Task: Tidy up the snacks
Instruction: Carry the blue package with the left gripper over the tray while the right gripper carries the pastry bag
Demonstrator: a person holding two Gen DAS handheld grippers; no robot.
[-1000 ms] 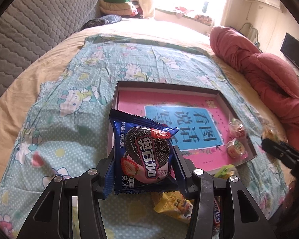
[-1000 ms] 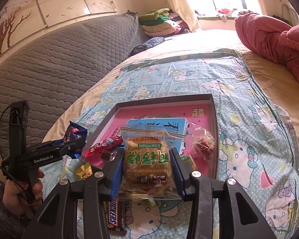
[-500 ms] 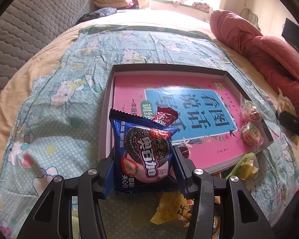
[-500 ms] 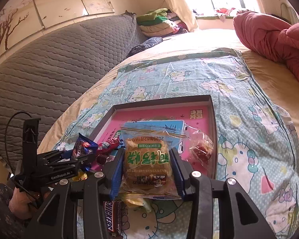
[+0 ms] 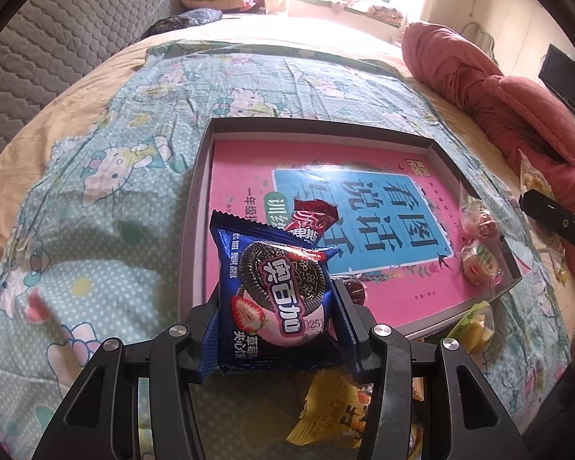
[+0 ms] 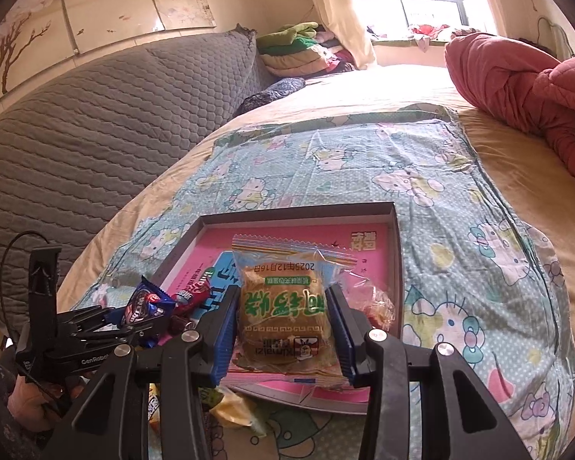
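The blue cookie packet (image 5: 274, 291), light, crinkly and crushable, is clamped by its sides in my left gripper (image 5: 276, 329) over the tray's (image 5: 195, 207) near corner, while my right gripper (image 6: 283, 326) pinches the soft cake pouch (image 6: 283, 306).

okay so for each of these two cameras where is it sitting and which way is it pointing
Left wrist: on the left gripper, facing across the bed over the grey cardboard tray; its fingers clamp a blue cookie packet; right gripper tip at right.
Right wrist: on the right gripper, facing the grey quilted headboard and window; fingers clamp a clear green-lettered pastry packet; left gripper and hand at left.
Shared: tray, pink book, red quilt.
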